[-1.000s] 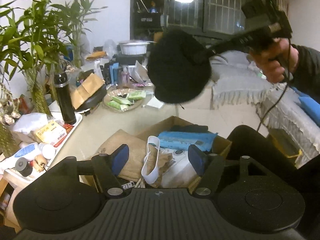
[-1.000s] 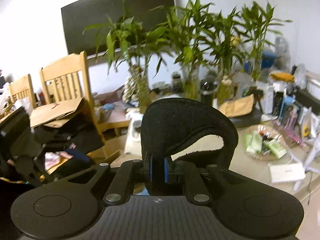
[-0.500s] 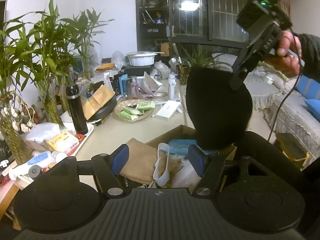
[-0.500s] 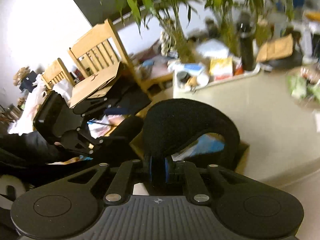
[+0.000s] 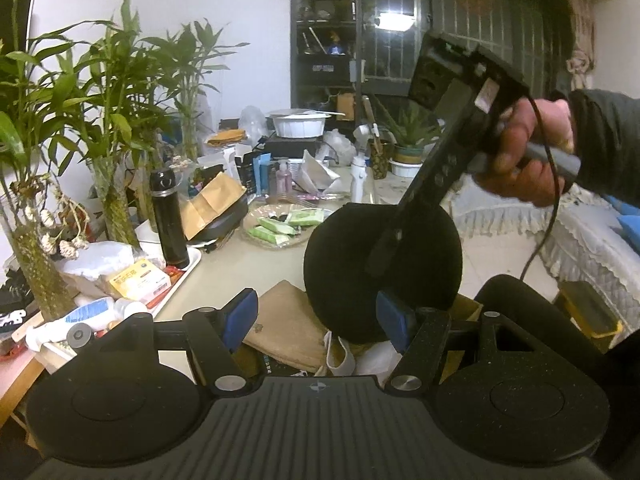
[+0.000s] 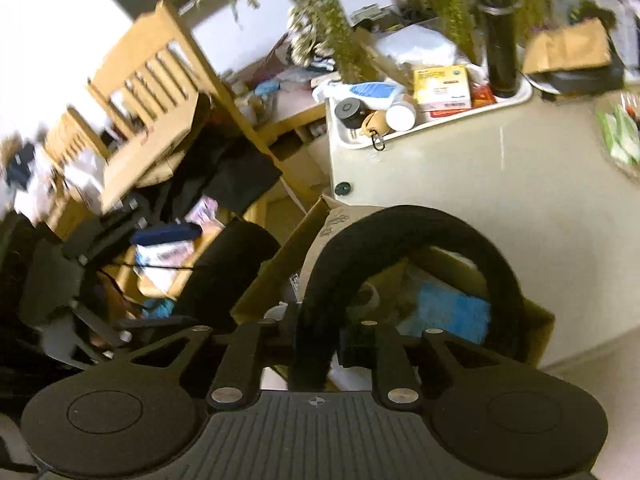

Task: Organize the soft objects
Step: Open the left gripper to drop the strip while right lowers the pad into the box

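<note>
My right gripper (image 6: 318, 348) is shut on the rim of a black soft hat (image 6: 404, 232) and points down over an open cardboard box (image 6: 538, 328). In the left wrist view the black hat (image 5: 360, 256) hangs from the right gripper (image 5: 380, 258) just above the box (image 5: 466, 308). The box holds a tan cloth (image 5: 286, 324), a white strap item (image 5: 336, 354) and a blue fuzzy cloth (image 6: 454, 310). My left gripper (image 5: 318, 322) is open and empty, low in front of the box, with the hat just beyond its right finger.
The box sits at the edge of a beige table (image 5: 224, 264). On it are a white tray (image 6: 432, 124) of bottles and packets, a black flask (image 5: 168, 216), bamboo plants (image 5: 116, 128) and a dish of green packets (image 5: 286, 226). Wooden chairs (image 6: 160, 92) stand behind.
The right gripper has swung the black hat down from high over the table until it hangs just above the box. The left gripper has stayed open, shifting slightly.
</note>
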